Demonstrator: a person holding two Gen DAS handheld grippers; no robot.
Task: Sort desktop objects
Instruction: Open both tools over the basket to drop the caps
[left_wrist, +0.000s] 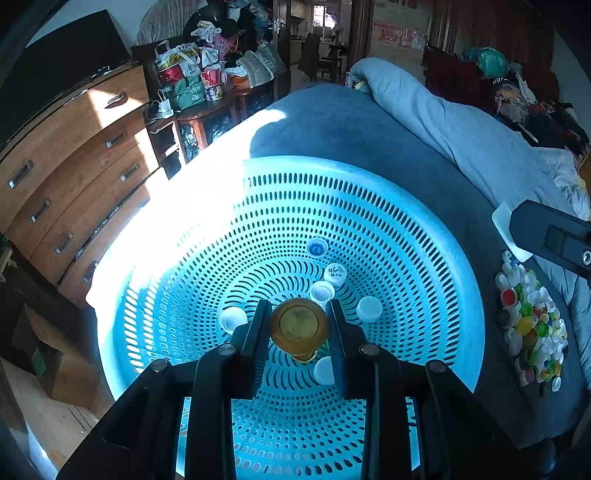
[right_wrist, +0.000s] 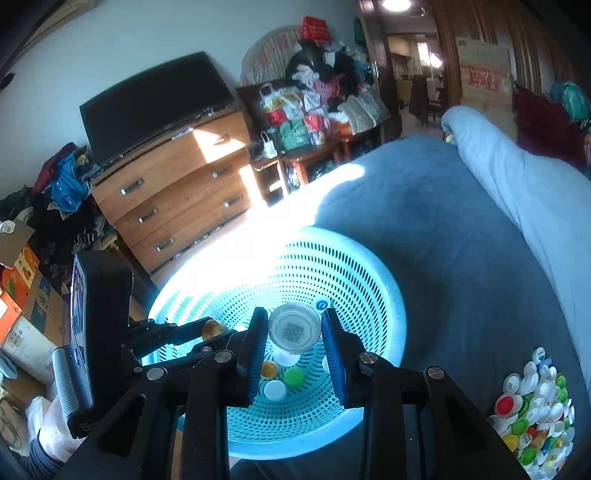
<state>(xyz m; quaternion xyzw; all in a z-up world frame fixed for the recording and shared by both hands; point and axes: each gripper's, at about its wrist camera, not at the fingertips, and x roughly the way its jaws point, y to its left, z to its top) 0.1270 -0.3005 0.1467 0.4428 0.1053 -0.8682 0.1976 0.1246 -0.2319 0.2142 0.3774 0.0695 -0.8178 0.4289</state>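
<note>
Both tools are loaded over the teal basket (left_wrist: 436, 236) sitting on the bed: left tool (left_wrist: 299, 326) pinches an amber cap (left_wrist: 298, 325) by its sides, right tool (right_wrist: 294, 334) pinches a white QR-code cap (right_wrist: 294, 329) the same way. I'd guess they're light, stiff, slick plastic, so gripping across the rim is best. The unsorted cap pile (right_wrist: 532, 406) waits near right.
</note>
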